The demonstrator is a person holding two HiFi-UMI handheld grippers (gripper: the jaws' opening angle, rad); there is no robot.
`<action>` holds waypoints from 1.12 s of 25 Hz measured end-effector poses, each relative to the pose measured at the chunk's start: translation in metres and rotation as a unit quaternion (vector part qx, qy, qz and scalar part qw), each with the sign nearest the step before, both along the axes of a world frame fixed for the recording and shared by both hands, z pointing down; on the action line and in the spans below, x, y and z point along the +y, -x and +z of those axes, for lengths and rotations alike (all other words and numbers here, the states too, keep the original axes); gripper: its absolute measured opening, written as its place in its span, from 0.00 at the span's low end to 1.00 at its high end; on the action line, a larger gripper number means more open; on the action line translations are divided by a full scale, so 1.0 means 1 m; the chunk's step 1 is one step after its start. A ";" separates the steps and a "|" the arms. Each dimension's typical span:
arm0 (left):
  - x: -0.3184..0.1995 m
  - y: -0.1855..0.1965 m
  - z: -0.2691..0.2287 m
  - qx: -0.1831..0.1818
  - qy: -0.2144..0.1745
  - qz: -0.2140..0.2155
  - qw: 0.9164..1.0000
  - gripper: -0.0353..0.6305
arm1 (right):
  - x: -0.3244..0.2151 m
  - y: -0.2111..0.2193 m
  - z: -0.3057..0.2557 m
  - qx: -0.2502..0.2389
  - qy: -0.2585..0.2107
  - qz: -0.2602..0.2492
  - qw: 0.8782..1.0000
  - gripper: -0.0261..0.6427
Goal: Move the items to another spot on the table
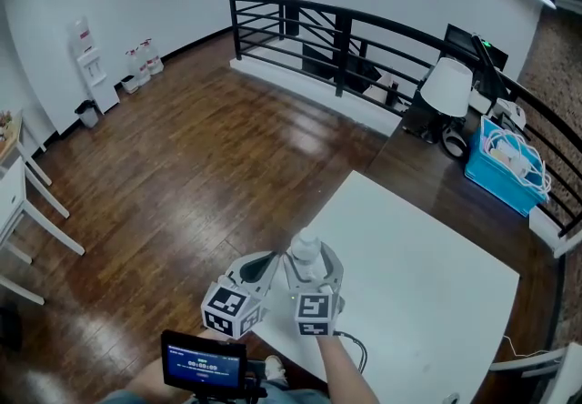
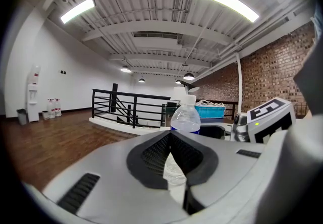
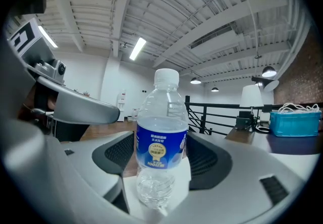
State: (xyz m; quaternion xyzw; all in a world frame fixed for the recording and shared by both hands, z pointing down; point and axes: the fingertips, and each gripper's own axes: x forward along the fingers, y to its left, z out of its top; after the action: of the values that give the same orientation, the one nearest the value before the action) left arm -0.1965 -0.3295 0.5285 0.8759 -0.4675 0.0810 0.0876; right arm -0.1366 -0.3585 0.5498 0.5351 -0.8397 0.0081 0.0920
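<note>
A clear water bottle (image 1: 306, 250) with a white cap and blue label stands upright near the left edge of the white table (image 1: 427, 293). My right gripper (image 1: 309, 269) is open around it, one jaw on each side; in the right gripper view the bottle (image 3: 160, 137) fills the gap between the dark pads (image 3: 118, 155) of the right gripper (image 3: 161, 143). My left gripper (image 1: 269, 259) sits just left of the bottle, shut and empty. In the left gripper view the left gripper's (image 2: 170, 136) tips meet, and the bottle (image 2: 185, 117) rises beyond them.
Left of the table lies brown wood floor (image 1: 182, 166). A black railing (image 1: 364, 38) runs behind the table, with a white lamp (image 1: 448, 85) and a blue basket (image 1: 505, 161) beyond. A small screen (image 1: 203, 361) sits below my hands.
</note>
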 end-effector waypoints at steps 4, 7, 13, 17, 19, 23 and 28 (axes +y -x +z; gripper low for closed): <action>0.005 -0.001 -0.002 -0.001 0.000 0.000 1.000 0.07 | 0.003 0.000 0.000 -0.002 0.004 -0.006 1.000 0.53; 0.007 -0.004 -0.002 -0.002 -0.001 -0.001 1.000 0.07 | 0.006 -0.003 0.004 -0.007 0.012 -0.009 1.000 0.53; 0.011 -0.009 -0.005 -0.004 -0.005 -0.001 1.000 0.07 | 0.016 -0.009 0.011 -0.009 0.022 -0.006 1.000 0.53; 0.016 -0.021 -0.007 -0.003 -0.007 0.006 1.000 0.07 | 0.025 -0.015 0.007 -0.015 0.020 -0.011 1.000 0.53; 0.019 -0.029 -0.008 -0.003 -0.008 0.012 1.000 0.07 | 0.031 -0.018 0.001 -0.016 0.020 -0.020 0.999 0.53; 0.024 -0.047 -0.015 0.000 -0.013 0.021 1.000 0.07 | 0.043 -0.032 -0.013 -0.008 0.010 -0.023 1.000 0.53; 0.032 -0.081 -0.029 0.007 -0.021 0.042 0.999 0.07 | 0.060 -0.063 -0.036 -0.009 -0.003 -0.011 1.000 0.47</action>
State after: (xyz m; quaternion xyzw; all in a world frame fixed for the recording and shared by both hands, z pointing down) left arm -0.1151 -0.2971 0.4997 0.8969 -0.4316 0.0679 0.0688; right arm -0.0732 -0.2981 0.5141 0.5264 -0.8461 0.0091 0.0829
